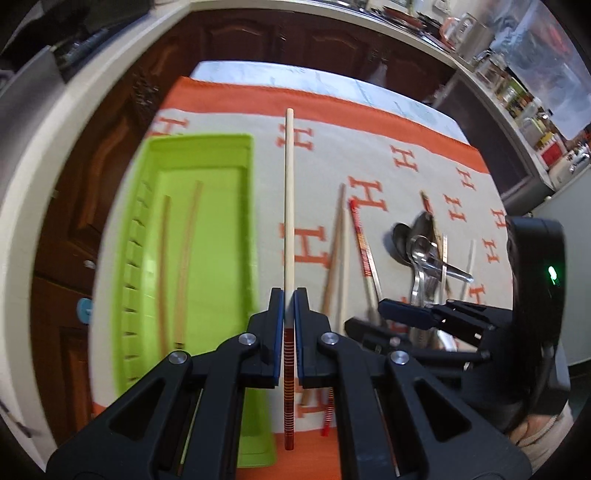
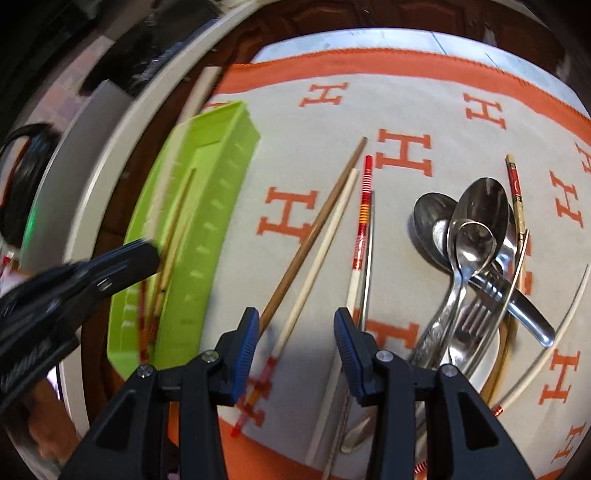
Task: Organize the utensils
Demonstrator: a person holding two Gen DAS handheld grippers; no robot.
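Observation:
My left gripper [image 1: 289, 295] is shut on a pale chopstick [image 1: 289, 192] with a red striped end, held above the cloth just right of the green tray [image 1: 240, 229]. Two wooden chopsticks [image 1: 184, 258] lie in the tray [image 2: 207, 236]. My right gripper [image 2: 295, 317] stands open above loose chopsticks: a brown one [image 2: 314, 232], a cream one [image 2: 325, 236] and a red-banded one [image 2: 364, 210]. A pile of metal spoons [image 2: 476, 221] and a fork [image 2: 472, 321] lies to its right. In the left wrist view the right gripper [image 1: 388, 314] hovers by the spoons [image 1: 417, 240].
An orange-bordered cloth [image 1: 406, 122] with H marks covers the table. Dark wooden cabinets [image 1: 295, 33] and a pale countertop [image 1: 48, 122] curve behind. Jars and containers [image 1: 517, 92] crowd the right counter. More chopsticks [image 2: 517, 184] lie under and beside the cutlery pile.

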